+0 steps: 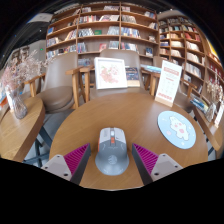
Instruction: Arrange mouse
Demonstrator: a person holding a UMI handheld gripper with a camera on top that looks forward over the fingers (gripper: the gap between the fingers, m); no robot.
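A grey computer mouse (112, 152) with an orange stripe along its top lies on the round wooden table (110, 115), between my two fingers. My gripper (111, 160) is open. The pink pads (76, 158) stand a little apart from the mouse on both sides, with bare table showing in the gaps. A round light-blue mouse mat (177, 128) lies on the table ahead and to the right of the fingers.
A wooden chair (62, 82) stands beyond the table at the left. A display board (110, 72) stands beyond the far edge and a leaning sign (168, 82) at the right. Bookshelves (100, 28) line the back wall. A side table (15, 125) is at the left.
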